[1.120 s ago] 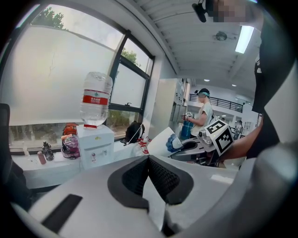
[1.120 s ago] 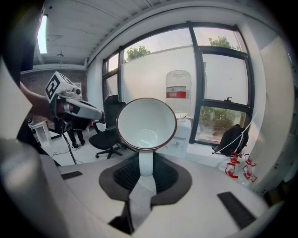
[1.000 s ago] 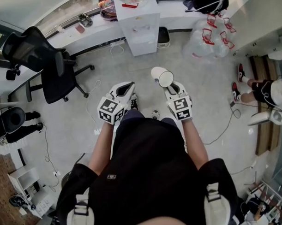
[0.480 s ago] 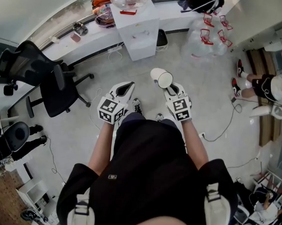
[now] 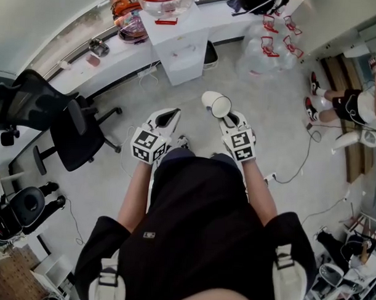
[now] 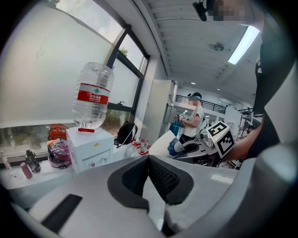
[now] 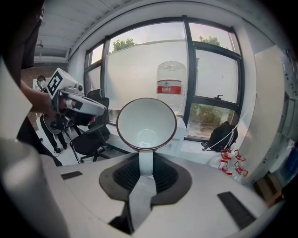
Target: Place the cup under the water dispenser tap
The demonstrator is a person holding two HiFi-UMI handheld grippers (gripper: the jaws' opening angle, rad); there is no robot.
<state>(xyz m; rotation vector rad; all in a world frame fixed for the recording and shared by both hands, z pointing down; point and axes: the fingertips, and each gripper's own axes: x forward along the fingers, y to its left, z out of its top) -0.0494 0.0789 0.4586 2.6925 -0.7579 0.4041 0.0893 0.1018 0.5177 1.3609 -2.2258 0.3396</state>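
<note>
Lower centre of head view: left claw (image 5: pixel 169 118) pressed together, nothing in it. Just beside it, right claw (image 5: pixel 224 116) pinches the white cup (image 5: pixel 215 103) by its handle (cup on its side, mouth turned back toward the person, dark rim, empty inside). Cup hangs mid-frame over grey floor (image 5: pixel 270 100), well apart from the white water dispenser (image 5: pixel 182 44) at upper centre. Large bottle (image 5: pixel 165 0) upended on top. Black office chair (image 5: pixel 75 127) at left.
</note>
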